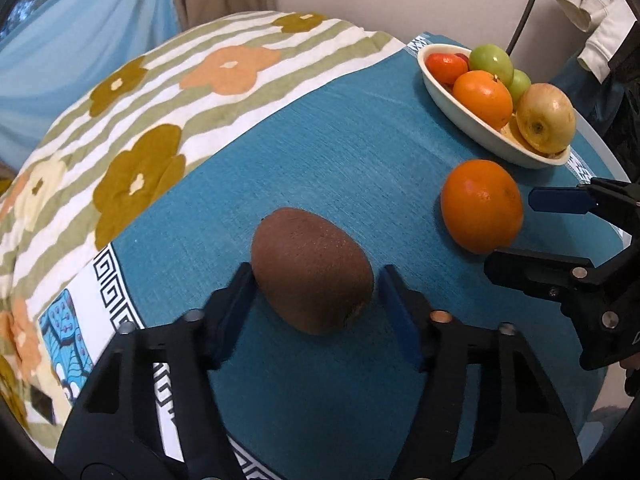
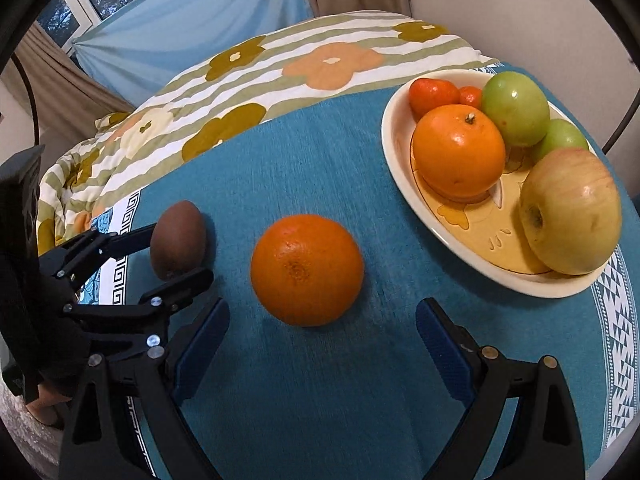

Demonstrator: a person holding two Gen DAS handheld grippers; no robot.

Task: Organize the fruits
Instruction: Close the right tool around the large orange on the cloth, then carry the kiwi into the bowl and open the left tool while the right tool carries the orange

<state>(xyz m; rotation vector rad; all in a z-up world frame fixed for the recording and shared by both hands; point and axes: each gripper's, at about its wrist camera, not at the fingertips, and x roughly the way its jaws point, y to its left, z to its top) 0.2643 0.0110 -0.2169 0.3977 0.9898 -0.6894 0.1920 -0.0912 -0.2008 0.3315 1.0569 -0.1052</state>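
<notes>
A brown kiwi (image 1: 312,270) lies on the blue tablecloth (image 1: 340,152) between the fingers of my left gripper (image 1: 314,292). The jaws stand open around it, with a small gap on the right side. It also shows in the right wrist view (image 2: 178,240). A loose orange (image 2: 307,270) lies on the cloth just ahead of my right gripper (image 2: 322,320), which is open and empty. The orange also shows in the left wrist view (image 1: 482,206). A cream oval bowl (image 2: 404,196) at the right holds an orange (image 2: 458,156), green apples (image 2: 516,108), a yellow apple (image 2: 572,212) and small tangerines (image 2: 434,94).
A floral striped quilt (image 1: 132,128) lies along the cloth's far and left side. The table's edge runs close behind the bowl (image 1: 472,124) on the right. Blue curtains (image 2: 192,20) hang in the background.
</notes>
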